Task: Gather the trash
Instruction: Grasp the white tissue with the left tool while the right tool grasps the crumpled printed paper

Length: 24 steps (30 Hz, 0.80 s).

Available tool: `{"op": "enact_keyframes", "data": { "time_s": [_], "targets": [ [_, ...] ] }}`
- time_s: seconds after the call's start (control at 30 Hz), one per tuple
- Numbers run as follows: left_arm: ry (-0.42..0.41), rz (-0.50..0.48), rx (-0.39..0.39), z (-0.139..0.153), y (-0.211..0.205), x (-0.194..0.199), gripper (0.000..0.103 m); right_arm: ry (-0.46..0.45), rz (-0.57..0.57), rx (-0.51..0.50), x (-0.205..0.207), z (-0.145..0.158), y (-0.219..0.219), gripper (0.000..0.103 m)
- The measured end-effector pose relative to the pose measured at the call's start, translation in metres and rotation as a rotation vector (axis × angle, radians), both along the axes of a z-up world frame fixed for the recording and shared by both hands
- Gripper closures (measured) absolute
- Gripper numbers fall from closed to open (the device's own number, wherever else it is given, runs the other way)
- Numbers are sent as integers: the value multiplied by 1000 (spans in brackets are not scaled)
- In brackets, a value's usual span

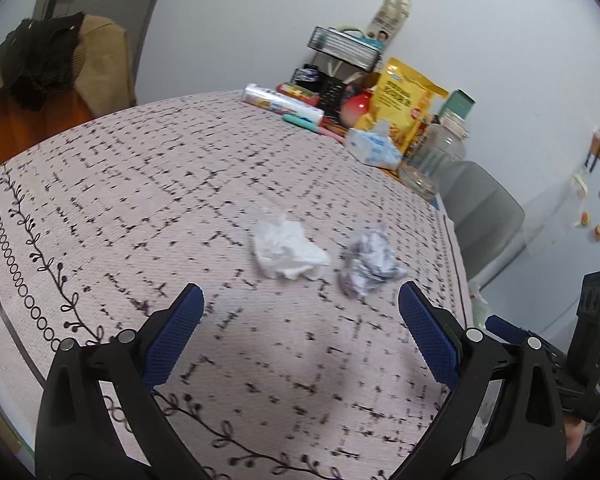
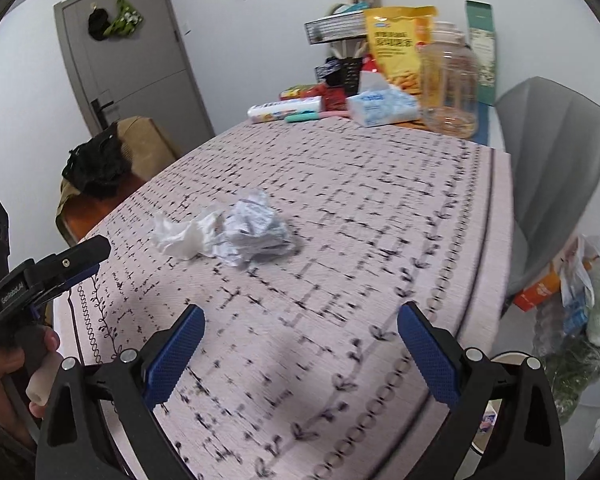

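Hovering both grippers over the tablecloth: my left gripper and right gripper have jaws spread, nothing held. White tissue wad lies mid-cloth, printed paper ball just beside it.

Crumpled paper wad on woven matt tablecloth

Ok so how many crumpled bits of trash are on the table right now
2. A white tissue wad lies mid-table. A printed paper ball sits beside it, toward the grey chair. More could hide among the clutter at the far end.
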<state>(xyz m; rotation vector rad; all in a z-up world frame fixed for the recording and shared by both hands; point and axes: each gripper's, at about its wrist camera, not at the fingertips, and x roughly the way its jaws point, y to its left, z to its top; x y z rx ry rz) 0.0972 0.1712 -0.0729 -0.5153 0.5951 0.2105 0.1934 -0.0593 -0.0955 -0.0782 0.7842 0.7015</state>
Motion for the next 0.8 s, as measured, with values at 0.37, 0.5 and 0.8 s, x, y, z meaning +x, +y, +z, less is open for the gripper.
{"op": "enact_keyframes", "data": {
  "time_s": [0.37,0.5,0.8],
  "targets": [
    [27,42,-21,-10,30,17,9,59,72,17,37,-19,66,10],
    [38,50,-31,-12,37,24,11,68,64,23,60,-25,83,10],
    [67,29,-49,-18,34,53,11,147,74,70,77,-28,67,68]
  ]
}}
